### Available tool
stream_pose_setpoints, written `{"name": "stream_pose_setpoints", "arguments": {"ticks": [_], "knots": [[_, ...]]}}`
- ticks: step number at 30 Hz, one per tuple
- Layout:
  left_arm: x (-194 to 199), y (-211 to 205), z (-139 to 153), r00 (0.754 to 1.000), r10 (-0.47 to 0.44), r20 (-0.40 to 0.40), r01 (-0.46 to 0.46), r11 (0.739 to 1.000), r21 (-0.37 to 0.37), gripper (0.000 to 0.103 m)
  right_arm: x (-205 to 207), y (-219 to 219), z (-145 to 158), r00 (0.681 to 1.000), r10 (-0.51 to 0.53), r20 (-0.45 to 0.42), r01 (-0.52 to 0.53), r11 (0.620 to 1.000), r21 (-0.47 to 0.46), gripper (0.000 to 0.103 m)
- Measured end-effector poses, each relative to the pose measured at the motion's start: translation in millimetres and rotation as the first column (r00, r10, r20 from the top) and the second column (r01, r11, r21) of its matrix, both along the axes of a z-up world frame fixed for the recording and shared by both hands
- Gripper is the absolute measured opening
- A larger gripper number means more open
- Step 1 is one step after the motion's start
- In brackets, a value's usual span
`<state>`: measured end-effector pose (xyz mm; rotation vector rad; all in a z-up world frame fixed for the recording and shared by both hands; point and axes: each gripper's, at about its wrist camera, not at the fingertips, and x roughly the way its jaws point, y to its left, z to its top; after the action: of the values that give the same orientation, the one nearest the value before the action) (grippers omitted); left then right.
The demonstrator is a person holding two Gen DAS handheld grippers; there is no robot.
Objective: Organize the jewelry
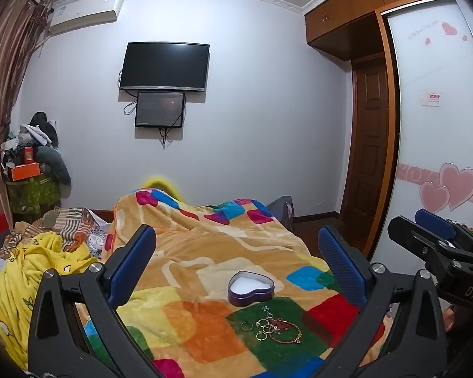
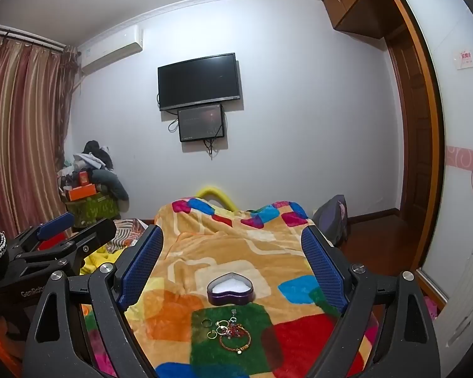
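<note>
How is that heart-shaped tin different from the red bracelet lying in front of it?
The tin is a purple walled heart with a white lining; the bracelet is a thin red-and-gold loop. The tin stands clear on an orange patch; the bracelet lies flat on a green patch, tangled among rings. The tin looks empty, and is larger. Both rest on the blanket, with neither gripper touching them.

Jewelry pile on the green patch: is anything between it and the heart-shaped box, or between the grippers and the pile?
Nothing visible. The jewelry pile lies loose on the blanket just in front of the open heart-shaped box, bare blanket between them. Right gripper and left gripper are both open above, with no obstacle below.
</note>
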<state>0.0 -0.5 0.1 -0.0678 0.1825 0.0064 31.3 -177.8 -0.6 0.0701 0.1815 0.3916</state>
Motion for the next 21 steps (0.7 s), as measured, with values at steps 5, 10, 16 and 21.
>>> {"name": "stream_pose_setpoints", "arguments": {"ticks": [5, 10, 16, 21], "knots": [[0.3, -1.0, 0.9, 1.000, 0.002, 0.000, -0.002, 1.000, 0.002, 0.103, 0.5, -0.3, 0.2, 1.000, 0.001, -0.002, -0.001, 1.000, 0.001, 0.087], [1.1, -2.3, 1.8, 1.000, 0.003, 0.001, -0.003, 1.000, 0.000, 0.103, -0.3, 1.0, -0.3, 1.000, 0.001, -0.003, -0.001, 1.000, 0.000, 0.087], [-0.4, -0.7, 1.3, 1.000, 0.002, 0.002, -0.002, 1.000, 0.004, 0.103, 0.4, 1.3, -1.6, 1.000, 0.002, -0.003, -0.002, 1.000, -0.001, 0.087], [1.2, 3.9, 0.4, 1.000, 0.000, 0.001, 0.000, 1.000, 0.002, 0.103, 1.1, 1.0, -0.8, 1.000, 0.002, -0.005, -0.002, 1.000, 0.000, 0.087]]}}
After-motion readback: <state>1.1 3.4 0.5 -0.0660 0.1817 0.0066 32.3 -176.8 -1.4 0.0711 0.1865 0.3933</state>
